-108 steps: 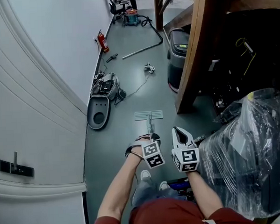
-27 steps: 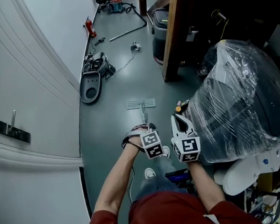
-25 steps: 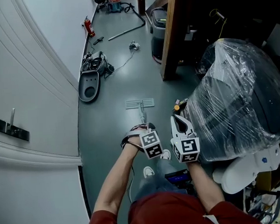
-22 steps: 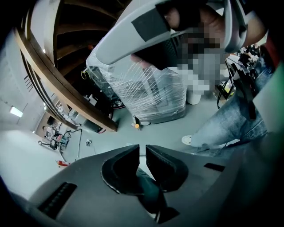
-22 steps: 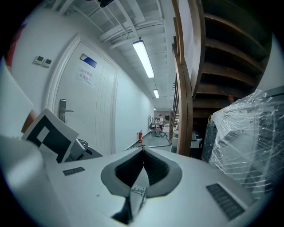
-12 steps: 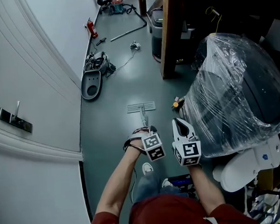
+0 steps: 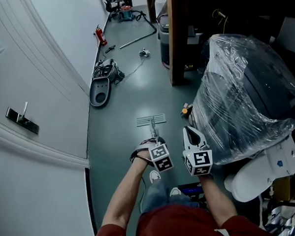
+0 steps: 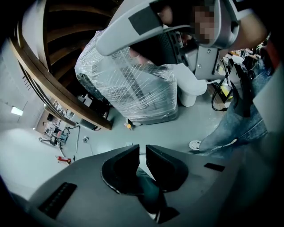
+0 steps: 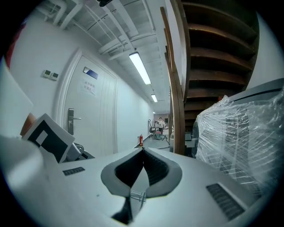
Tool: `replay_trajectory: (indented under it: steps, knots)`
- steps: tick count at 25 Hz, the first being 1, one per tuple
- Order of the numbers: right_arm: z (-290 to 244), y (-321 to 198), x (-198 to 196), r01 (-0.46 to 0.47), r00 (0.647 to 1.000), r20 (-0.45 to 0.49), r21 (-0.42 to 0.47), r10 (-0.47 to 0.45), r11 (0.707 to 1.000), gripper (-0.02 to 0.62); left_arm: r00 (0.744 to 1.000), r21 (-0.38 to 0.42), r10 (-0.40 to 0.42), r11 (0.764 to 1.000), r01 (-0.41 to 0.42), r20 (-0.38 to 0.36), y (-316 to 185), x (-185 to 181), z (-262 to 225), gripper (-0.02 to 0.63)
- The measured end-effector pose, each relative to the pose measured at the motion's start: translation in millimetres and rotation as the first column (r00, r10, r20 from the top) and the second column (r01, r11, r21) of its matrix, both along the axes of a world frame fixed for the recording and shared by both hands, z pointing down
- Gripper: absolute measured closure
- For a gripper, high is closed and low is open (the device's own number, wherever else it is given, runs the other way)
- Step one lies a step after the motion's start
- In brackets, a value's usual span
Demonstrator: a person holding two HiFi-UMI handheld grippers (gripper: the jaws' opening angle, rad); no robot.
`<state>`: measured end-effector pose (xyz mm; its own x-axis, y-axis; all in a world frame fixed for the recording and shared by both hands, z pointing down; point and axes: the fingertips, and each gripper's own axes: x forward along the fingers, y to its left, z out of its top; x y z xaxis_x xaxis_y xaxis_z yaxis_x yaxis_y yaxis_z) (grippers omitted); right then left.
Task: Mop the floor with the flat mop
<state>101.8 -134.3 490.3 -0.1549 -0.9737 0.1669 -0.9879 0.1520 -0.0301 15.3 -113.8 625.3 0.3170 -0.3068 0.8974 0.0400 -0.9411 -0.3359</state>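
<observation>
On the far left is a white door (image 7: 31, 72) with a handle (image 7: 22, 119). Beside it the grey floor (image 7: 122, 111) runs away like a long path. A grey machine (image 7: 101, 88) lies on the floor by the wall, and a red fire extinguisher (image 7: 101, 37) stands farther back.

In the middle the flat mop (image 7: 151, 121) lies flat on the floor, out in front of the person's shoes (image 7: 154, 176) — its thin pole goes up to the left gripper (image 7: 156, 141). That gripper's jaws are squeezed on the mop's dark handle (image 8: 148, 193), which sits right between them.

Just beside it is the right gripper (image 7: 189, 133). Its jaws are pressed together at the tips and hold nothing — it points along the hall.

On the right sits a big thing wrapped in clear plastic (image 7: 245, 95), close to the right gripper. A tall wooden post (image 7: 175, 39) stands behind it.
</observation>
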Motion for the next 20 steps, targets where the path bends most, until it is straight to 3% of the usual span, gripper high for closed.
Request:
replay_trajectory:
  steps: [11, 20]
  knots:
    - [5.8, 82.6, -14.5, 0.053, 0.999, -0.003, -0.016, -0.054, 0.998, 0.578, 1.000, -0.015, -0.012, 1.000, 0.012, -0.001, 86.9, -9.0, -2.9, 0.549]
    - [-1.7, 126.6, -36.3, 0.028, 0.999, -0.017, -0.019, -0.029, 0.999, 0.578, 1.000, -0.029, 0.013, 0.999, -0.013, -0.016, 135.8, -27.7, -12.7, 0.549]
